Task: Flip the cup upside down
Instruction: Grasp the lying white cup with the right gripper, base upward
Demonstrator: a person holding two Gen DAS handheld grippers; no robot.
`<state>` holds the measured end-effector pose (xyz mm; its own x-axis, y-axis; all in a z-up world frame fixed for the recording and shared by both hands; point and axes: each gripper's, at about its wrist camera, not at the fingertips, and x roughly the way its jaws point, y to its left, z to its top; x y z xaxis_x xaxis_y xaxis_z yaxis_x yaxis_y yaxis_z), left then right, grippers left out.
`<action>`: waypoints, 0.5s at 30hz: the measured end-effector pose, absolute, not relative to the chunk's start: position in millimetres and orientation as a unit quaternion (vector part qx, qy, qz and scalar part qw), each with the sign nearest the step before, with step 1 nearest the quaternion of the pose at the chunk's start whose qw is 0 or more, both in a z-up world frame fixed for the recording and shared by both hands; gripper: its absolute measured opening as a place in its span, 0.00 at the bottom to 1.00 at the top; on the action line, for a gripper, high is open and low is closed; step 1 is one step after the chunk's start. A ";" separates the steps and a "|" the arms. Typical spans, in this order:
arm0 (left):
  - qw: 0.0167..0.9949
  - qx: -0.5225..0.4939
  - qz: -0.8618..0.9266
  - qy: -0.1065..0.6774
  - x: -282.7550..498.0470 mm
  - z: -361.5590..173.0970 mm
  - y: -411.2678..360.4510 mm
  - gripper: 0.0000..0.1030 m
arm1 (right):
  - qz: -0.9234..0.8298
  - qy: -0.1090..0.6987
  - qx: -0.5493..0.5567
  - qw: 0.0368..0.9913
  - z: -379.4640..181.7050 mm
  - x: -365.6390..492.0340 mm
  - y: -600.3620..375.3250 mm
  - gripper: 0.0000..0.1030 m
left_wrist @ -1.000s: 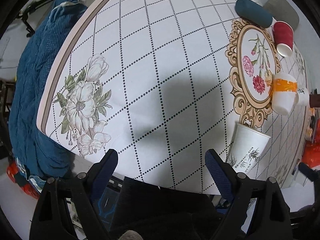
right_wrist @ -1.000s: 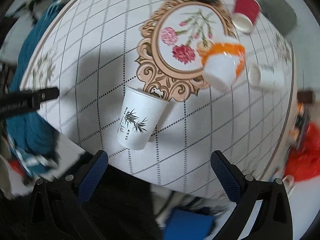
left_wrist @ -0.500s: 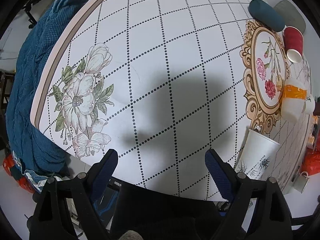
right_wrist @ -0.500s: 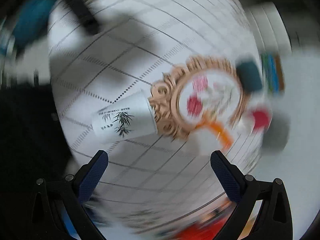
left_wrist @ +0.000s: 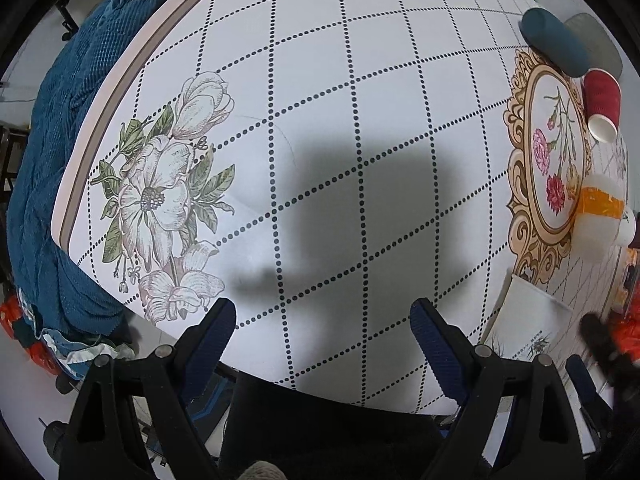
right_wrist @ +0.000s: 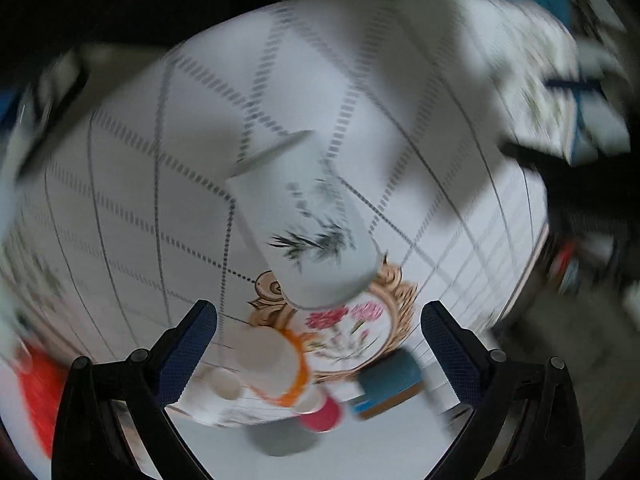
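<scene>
A white paper cup with a bamboo print (left_wrist: 528, 320) stands upright near the table's front right edge, beside the gold-framed flower medallion (left_wrist: 556, 168). In the blurred, rotated right wrist view the same cup (right_wrist: 308, 228) fills the middle, a little beyond my fingers. My right gripper (right_wrist: 318, 326) is open and empty, turned nearly upside down. It shows as a dark blurred shape at the left wrist view's right edge (left_wrist: 600, 340). My left gripper (left_wrist: 322, 324) is open and empty over the table's front edge.
A white cup with an orange band (left_wrist: 598, 216), a red cup on its side (left_wrist: 602, 104), a teal case (left_wrist: 556, 40) and a grey case (left_wrist: 596, 36) lie at the right. A blue blanket (left_wrist: 48, 152) hangs left of the table.
My right gripper has rolled over sharply, so its view is inverted and blurred, and has come closer to the bamboo cup. My left gripper has drifted slightly left. The cup has not moved.
</scene>
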<state>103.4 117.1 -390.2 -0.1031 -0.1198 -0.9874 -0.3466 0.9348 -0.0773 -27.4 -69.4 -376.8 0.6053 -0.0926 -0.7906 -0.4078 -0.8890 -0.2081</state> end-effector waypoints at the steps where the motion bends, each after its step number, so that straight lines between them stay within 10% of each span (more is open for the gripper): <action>1: 0.651 -0.160 0.087 0.737 102.3 -390.8 122.0 0.87 | 0.427 0.121 -0.881 0.165 -379.4 -29.2 -72.9 1.00; 15: 0.645 -0.155 0.081 0.744 106.1 -416.0 128.7 0.87 | 0.477 0.061 -0.876 0.049 -407.4 -29.7 -71.1 0.97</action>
